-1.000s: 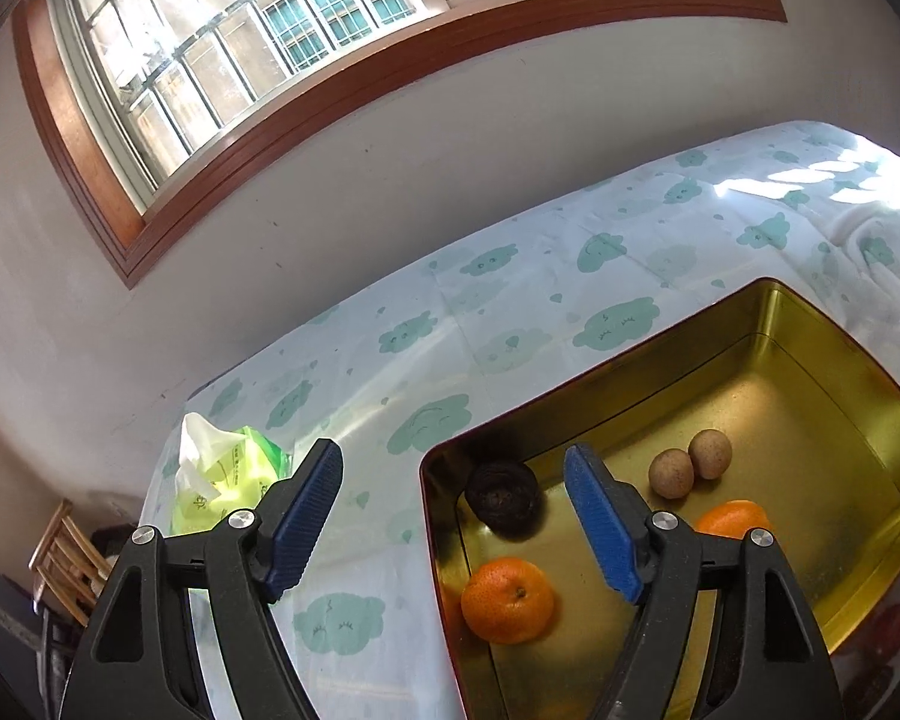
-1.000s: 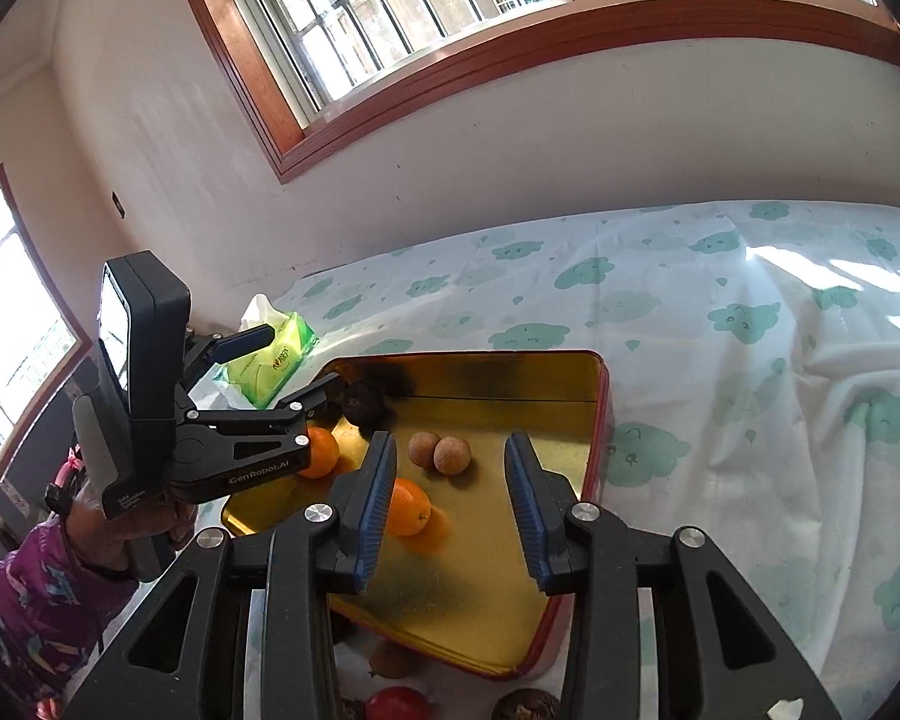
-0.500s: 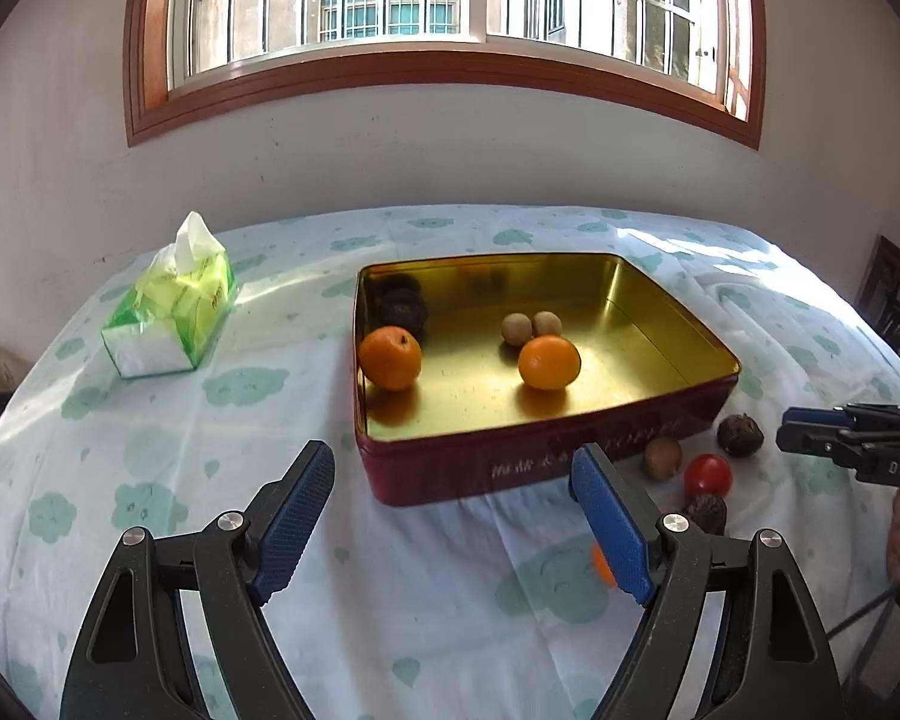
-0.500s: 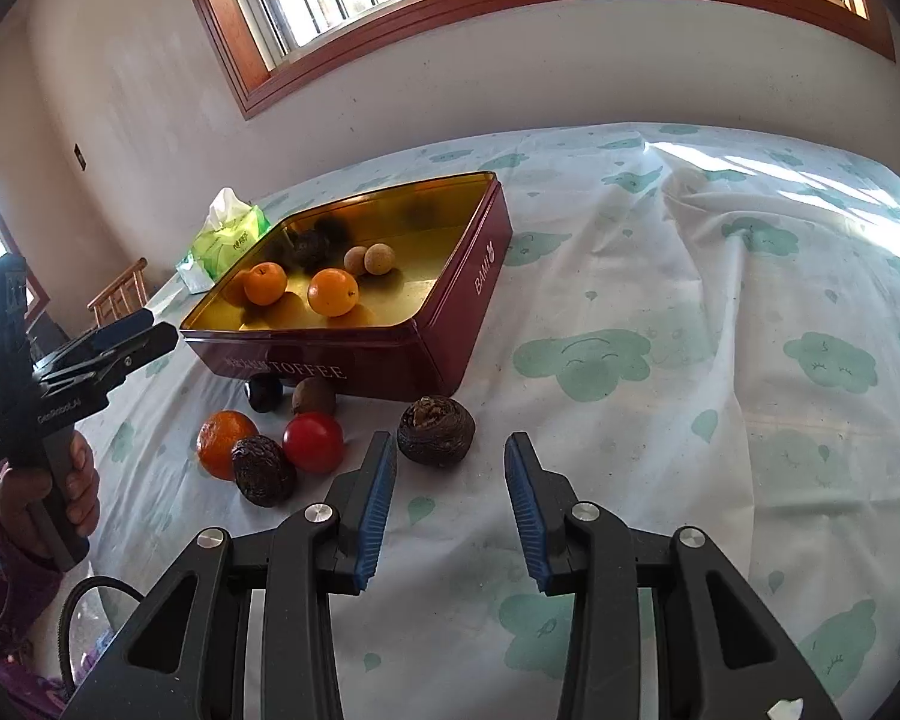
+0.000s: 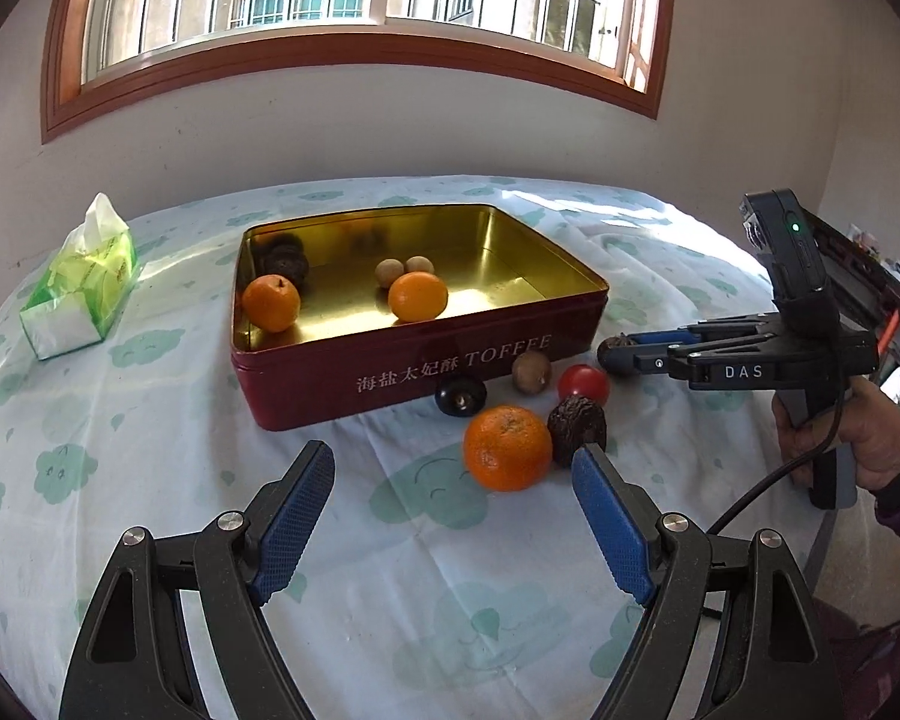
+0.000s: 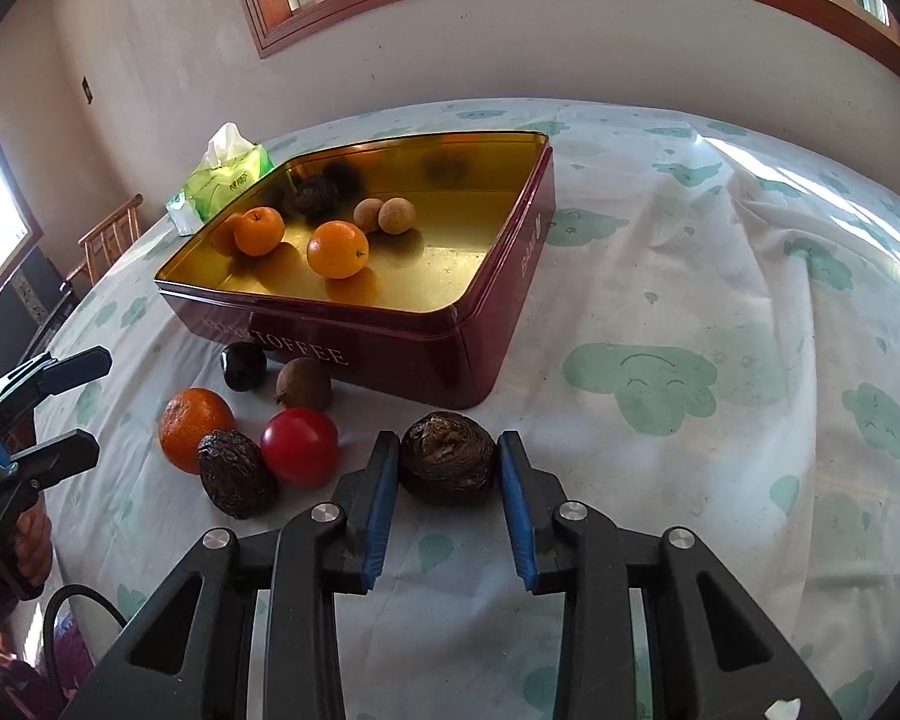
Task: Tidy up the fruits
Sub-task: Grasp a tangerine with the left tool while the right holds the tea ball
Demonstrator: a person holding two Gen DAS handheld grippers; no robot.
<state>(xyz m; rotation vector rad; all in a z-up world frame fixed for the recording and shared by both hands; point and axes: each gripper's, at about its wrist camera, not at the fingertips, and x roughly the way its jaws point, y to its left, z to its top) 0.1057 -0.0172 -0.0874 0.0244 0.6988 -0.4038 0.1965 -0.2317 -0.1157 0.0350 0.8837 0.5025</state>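
Each wrist camera looks down along its fingers — the left from the front, the right nearer, obliquely — both sharing the open maroon toffee tin (image 5: 426, 360) (image 6: 390, 354).

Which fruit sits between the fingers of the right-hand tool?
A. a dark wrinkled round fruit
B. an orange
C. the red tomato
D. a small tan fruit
A: the dark wrinkled fruit lies between the closing blue fingers on the cloth.
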